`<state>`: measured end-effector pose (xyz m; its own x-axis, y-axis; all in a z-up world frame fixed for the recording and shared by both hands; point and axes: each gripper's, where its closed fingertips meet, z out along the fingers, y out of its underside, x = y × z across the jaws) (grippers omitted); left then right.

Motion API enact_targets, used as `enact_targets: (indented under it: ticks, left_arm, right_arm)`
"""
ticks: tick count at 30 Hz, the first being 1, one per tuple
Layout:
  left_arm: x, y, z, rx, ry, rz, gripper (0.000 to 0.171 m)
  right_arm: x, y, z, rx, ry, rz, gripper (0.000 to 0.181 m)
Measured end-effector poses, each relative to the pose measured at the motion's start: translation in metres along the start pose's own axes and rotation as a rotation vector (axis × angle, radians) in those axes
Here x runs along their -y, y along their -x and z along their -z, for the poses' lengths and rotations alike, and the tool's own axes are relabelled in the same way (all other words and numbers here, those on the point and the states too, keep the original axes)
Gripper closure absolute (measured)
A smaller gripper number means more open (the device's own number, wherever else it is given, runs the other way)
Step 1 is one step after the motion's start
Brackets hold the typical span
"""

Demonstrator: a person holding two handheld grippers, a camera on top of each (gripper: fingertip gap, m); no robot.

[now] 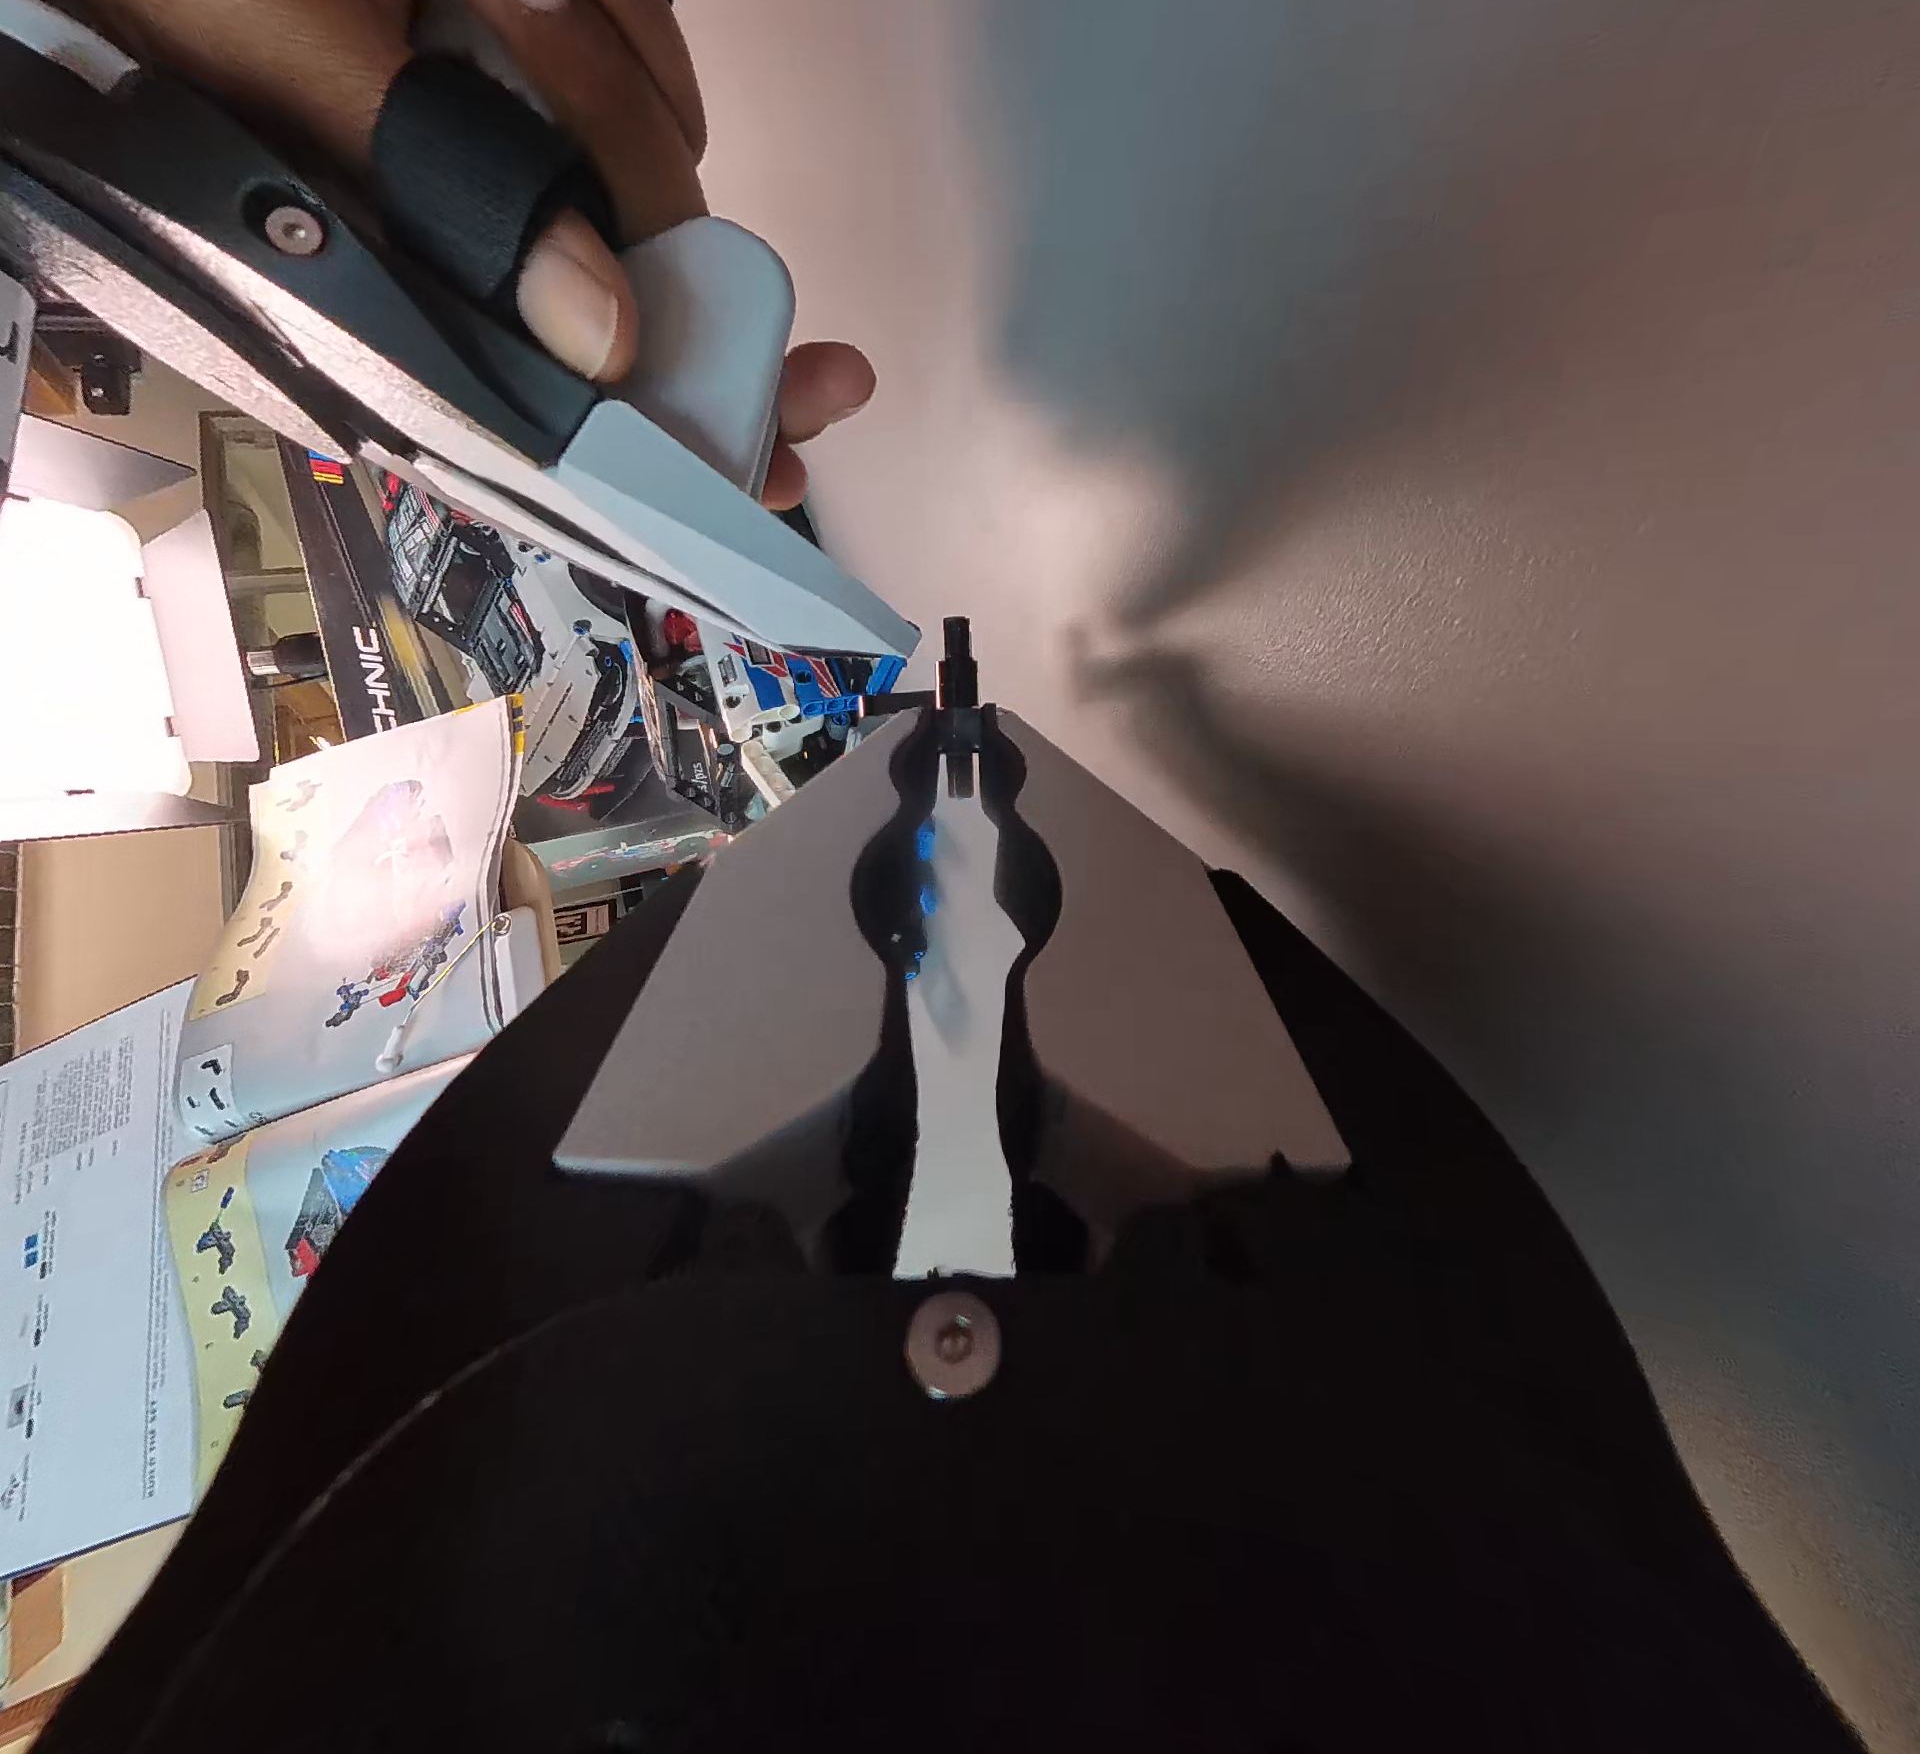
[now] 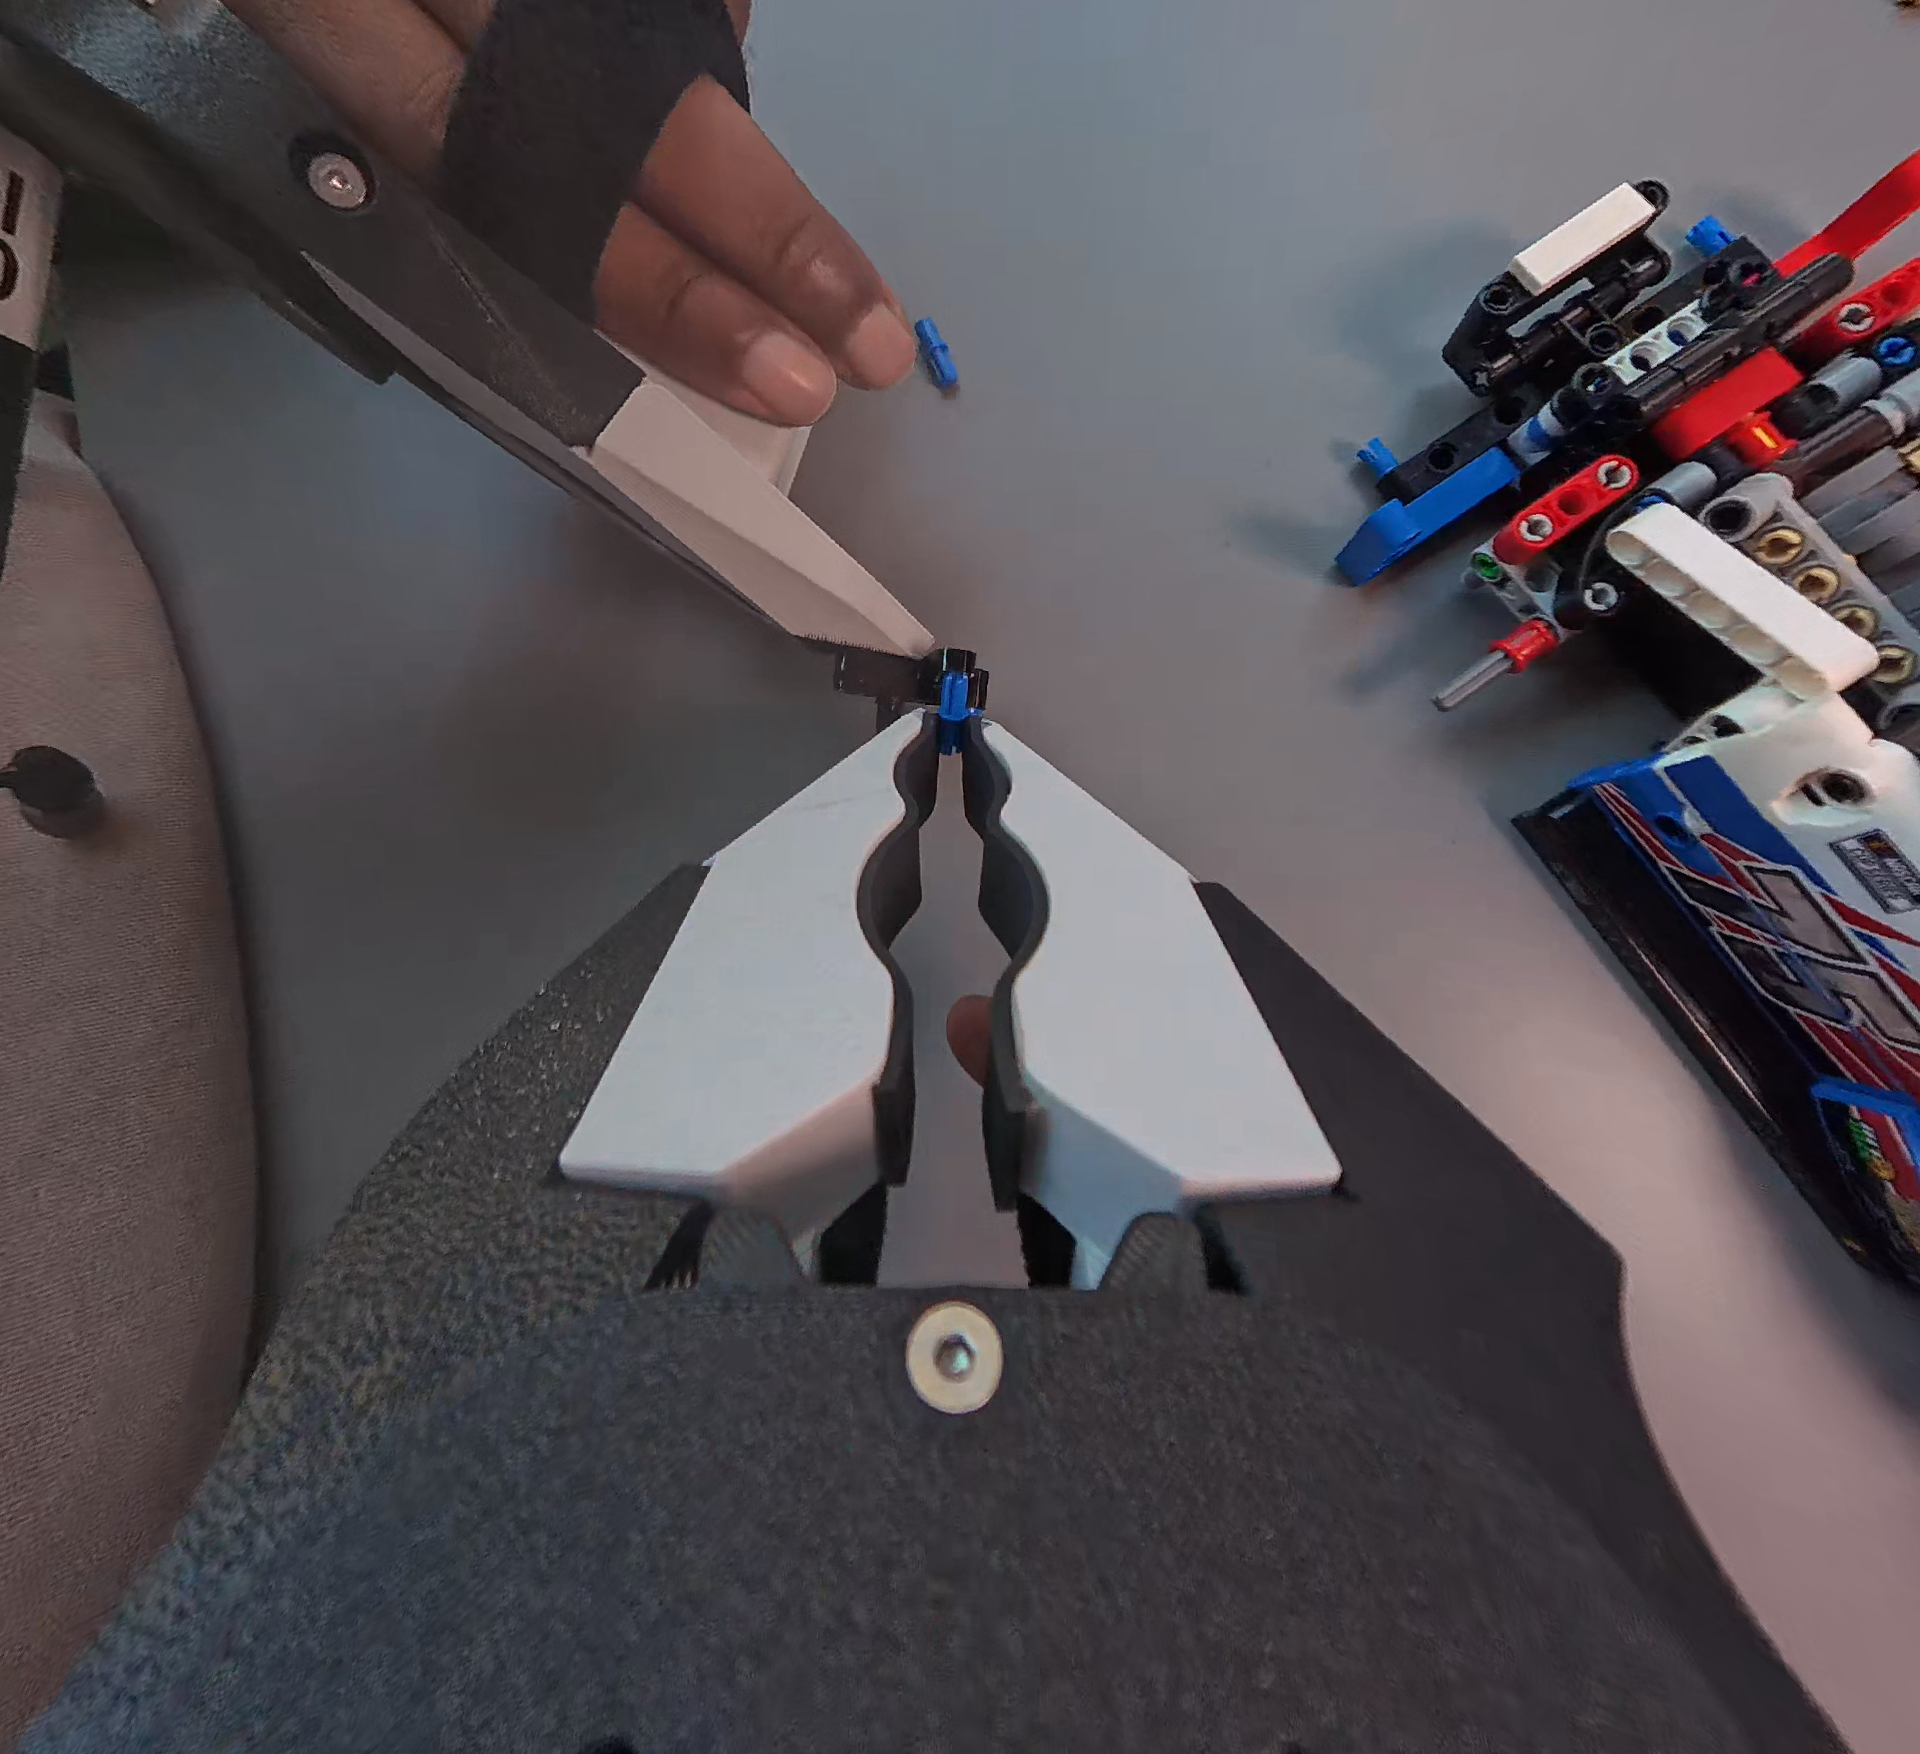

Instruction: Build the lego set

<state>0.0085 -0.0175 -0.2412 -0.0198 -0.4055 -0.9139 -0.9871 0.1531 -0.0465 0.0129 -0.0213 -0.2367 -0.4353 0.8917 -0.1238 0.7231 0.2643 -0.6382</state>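
Right wrist view, right gripper (image 2: 948, 736) pinching blue pin (image 2: 950, 702)

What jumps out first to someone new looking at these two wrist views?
Dead centre of the right wrist view, the right gripper pinches a blue pin into a small black connector that the left gripper holds, coming in from the upper left above the grey table. Next, the half-built red, white and blue lego model at the right edge. In the left wrist view, open instruction booklets lie at left.
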Motion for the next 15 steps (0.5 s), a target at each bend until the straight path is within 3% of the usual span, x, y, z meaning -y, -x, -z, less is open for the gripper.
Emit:
enact_targets:
  ticks: [7, 15]
  left_arm:
    - [0.013, -0.012, -0.005, -0.047, -0.029, -0.053, 0.165]
    - [0.012, -0.011, -0.008, -0.053, 0.002, -0.132, 0.165]
  right_arm:
    - [-0.017, 0.009, 0.000, 0.035, 0.141, 0.086, 0.180]
    - [-0.021, 0.008, 0.001, 0.092, 0.215, 0.042, 0.180]
